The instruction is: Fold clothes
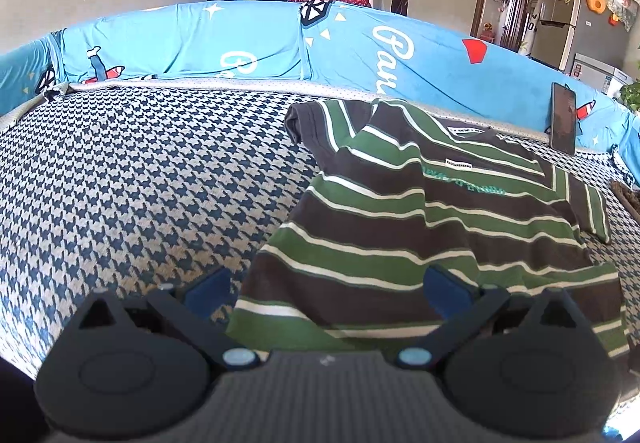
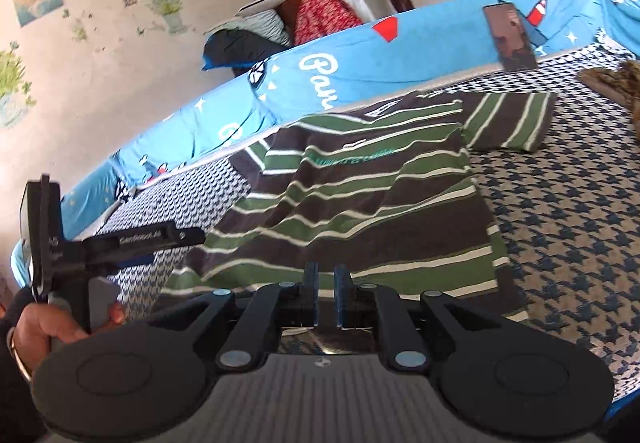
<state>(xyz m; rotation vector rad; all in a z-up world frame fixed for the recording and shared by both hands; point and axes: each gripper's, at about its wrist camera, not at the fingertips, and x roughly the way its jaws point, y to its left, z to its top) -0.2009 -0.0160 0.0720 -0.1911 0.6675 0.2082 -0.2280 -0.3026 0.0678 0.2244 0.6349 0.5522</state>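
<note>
Green, brown and white striped cotton shirt (image 1: 420, 219) half-folded on houndstooth bedspread (image 1: 132, 183)
Left gripper (image 1: 328, 285) gaping, empty; right gripper (image 2: 326, 285) nearly closed, seemingly pinching the hem (blurred) to carry a fold

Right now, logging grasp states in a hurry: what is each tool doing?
Left tool: open, over the striped shirt's hem, gripping nothing.
Right tool: nearly closed; grip on the shirt cannot be told.

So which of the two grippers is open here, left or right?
The left gripper: its blue fingers are spread wide over the hem of the striped shirt. The right gripper has its fingers nearly together, with only a narrow gap.
</note>
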